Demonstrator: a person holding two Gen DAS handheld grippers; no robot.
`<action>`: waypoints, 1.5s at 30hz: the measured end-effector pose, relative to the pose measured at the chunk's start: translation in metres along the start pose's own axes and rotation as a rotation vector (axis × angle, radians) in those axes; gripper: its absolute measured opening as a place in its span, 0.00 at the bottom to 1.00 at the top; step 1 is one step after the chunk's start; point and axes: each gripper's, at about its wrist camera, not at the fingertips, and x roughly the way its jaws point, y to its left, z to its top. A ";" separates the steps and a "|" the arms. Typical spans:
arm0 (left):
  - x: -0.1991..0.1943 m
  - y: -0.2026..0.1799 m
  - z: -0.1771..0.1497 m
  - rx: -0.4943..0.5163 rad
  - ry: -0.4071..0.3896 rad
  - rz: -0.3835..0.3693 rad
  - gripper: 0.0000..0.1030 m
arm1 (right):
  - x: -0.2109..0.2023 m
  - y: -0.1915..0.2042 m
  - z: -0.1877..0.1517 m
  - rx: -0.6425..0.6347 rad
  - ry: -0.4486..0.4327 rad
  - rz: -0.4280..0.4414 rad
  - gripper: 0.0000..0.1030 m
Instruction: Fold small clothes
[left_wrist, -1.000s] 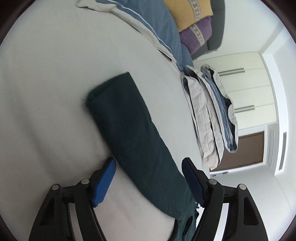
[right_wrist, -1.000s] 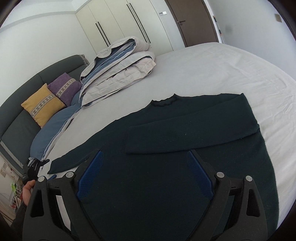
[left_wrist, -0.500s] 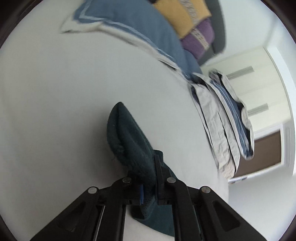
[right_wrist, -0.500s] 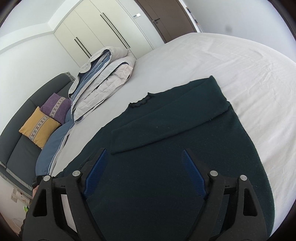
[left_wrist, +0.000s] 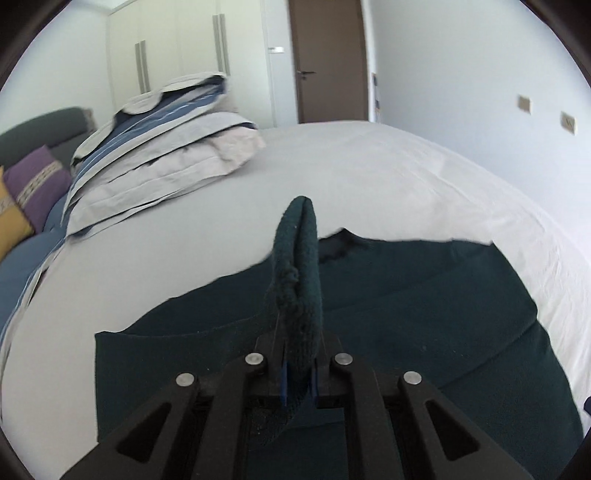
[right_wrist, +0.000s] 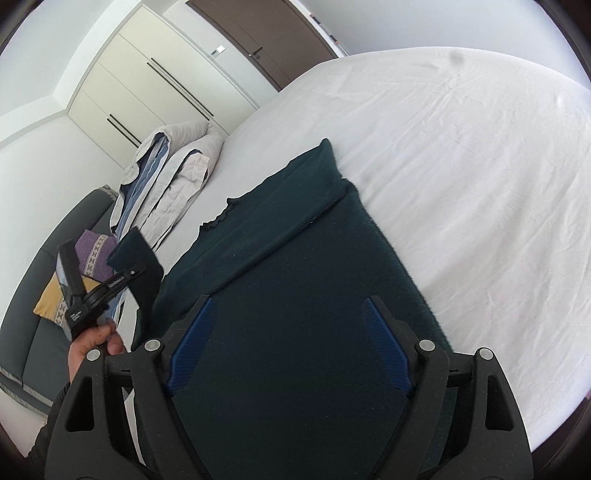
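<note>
The dark green sweater lies flat on the white bed sheet, well apart from the stack of folded bedding toward the headboard end. One sleeve is already folded across the chest. The other sleeve is pinched in the left gripper, whose jaws have just been closing and now sit narrow, with the cuff end standing up out of them. The right gripper hangs over the sweater's lower body with its jaws wide and nothing between them.

I judge the sweater to be a soft, fairly light knit — limp, not slippery, with a fuzzy surface the ribbed pads should bite well. It will sag from any single hold, so the sleeve wants carrying low and laying down rather than dropping. Good holds are doubled edges: the cuff, the hem corners, the shoulder seam. A pinch on one flat layer would likely just pull a peak.

The left wrist view shows the grip itself — the knit bunched between the blue pads — and the neckline beyond it, away from the bedding. The right wrist view shows what that one cannot: the left gripper from outside, held by a hand, with the sleeve lifted clear of the sheet on the bedding side of the sweater, plus the sweater's whole outline.
</note>
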 end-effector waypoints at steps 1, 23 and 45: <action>0.011 -0.018 -0.001 0.039 0.025 0.000 0.14 | -0.002 -0.006 0.001 0.010 -0.003 -0.001 0.78; -0.049 0.144 -0.091 -0.351 0.023 -0.108 0.88 | 0.145 0.108 0.057 -0.185 0.241 0.131 0.67; -0.007 0.241 -0.094 -0.592 0.085 -0.142 0.70 | 0.253 0.137 0.086 -0.290 0.364 0.000 0.06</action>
